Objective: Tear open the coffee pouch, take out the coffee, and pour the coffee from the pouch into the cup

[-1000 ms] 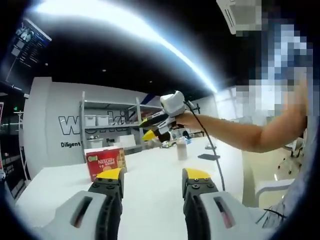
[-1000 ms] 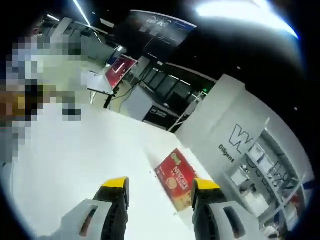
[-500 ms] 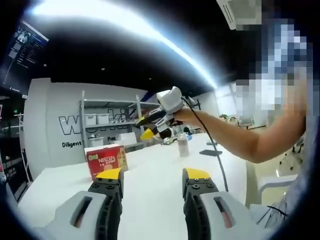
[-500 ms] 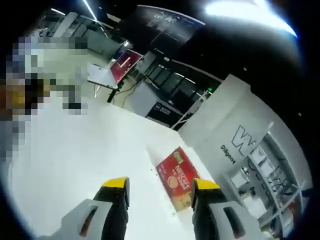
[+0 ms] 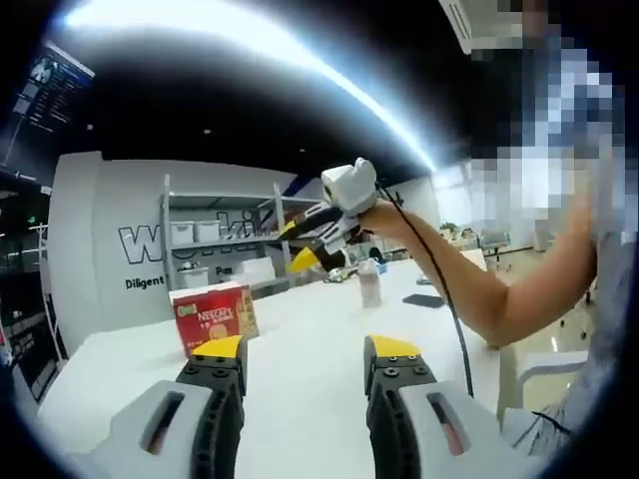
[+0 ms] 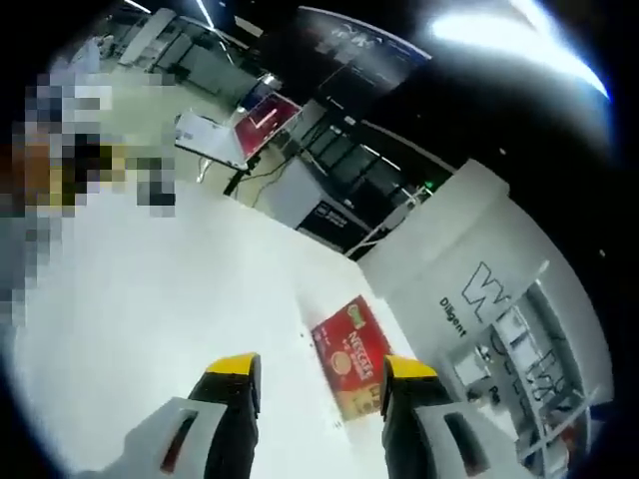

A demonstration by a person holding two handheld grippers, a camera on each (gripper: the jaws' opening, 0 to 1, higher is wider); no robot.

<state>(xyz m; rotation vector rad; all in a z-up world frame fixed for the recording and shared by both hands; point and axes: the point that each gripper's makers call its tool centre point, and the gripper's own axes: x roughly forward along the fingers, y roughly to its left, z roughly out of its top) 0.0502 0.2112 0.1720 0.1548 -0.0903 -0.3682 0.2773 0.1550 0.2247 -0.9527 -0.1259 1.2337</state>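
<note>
- Left gripper (image 5: 305, 351): its yellow-tipped fingers (image 5: 222, 347) are spread apart with nothing between them, held above the white desk (image 5: 300, 319).
- Right gripper (image 6: 315, 367): in its own view its fingers (image 6: 232, 365) are likewise spread and hold nothing, above the same desk (image 6: 150, 299).
- In the left gripper view the right gripper (image 5: 324, 235) appears further out, raised in the air above the desk in the person's hand (image 5: 384, 220), its yellow tips parted and pointing down and left; a black cable (image 5: 439, 289) hangs from it along the forearm.
- The red coffee box (image 5: 212, 316) stands on the desk beyond the left finger, apart from both grippers; in the right gripper view the same box (image 6: 351, 354) sits just past the fingertips, its lower corner hidden behind the right-hand finger.
- A small bottle-like container (image 5: 370, 286) stands on the desk further back, below the raised right gripper; I cannot tell whether it is the cup.
- A dark flat object (image 5: 424, 300) lies on the desk to its right.
- Behind the desk, a white wall with lettering (image 5: 150, 244) and metal shelving (image 5: 215, 239) holding white boxes.
</note>
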